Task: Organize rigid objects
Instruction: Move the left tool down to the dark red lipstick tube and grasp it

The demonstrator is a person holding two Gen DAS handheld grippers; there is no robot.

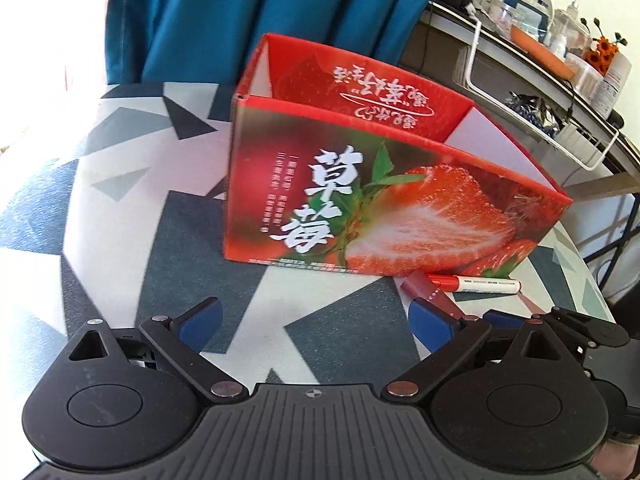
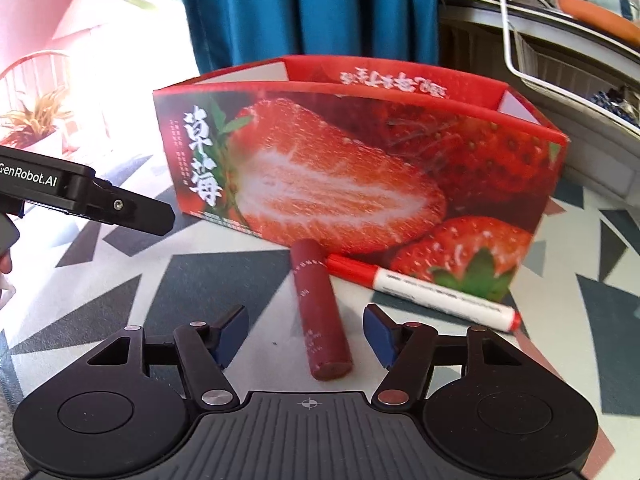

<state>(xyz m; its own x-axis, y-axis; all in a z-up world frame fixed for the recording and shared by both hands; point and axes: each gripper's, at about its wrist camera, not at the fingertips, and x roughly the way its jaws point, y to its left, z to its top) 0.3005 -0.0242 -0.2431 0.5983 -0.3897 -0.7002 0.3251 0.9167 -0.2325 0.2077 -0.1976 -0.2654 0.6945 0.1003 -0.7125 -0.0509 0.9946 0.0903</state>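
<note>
Judging by the table, nothing is packed yet: your half-open right gripper [image 2: 304,334] straddles the dark-red cylindrical tube [image 2: 320,316] ungripped, the red-capped white marker [image 2: 424,290] lies beside the tall strawberry-printed cardboard box [image 2: 360,168], and your left gripper [image 1: 316,320] is spread empty.

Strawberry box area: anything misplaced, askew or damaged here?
No damage or spills. The dark red tube and red-and-white marker lie loose on the table, touching at the foot of the strawberry box, not inside it.
</note>
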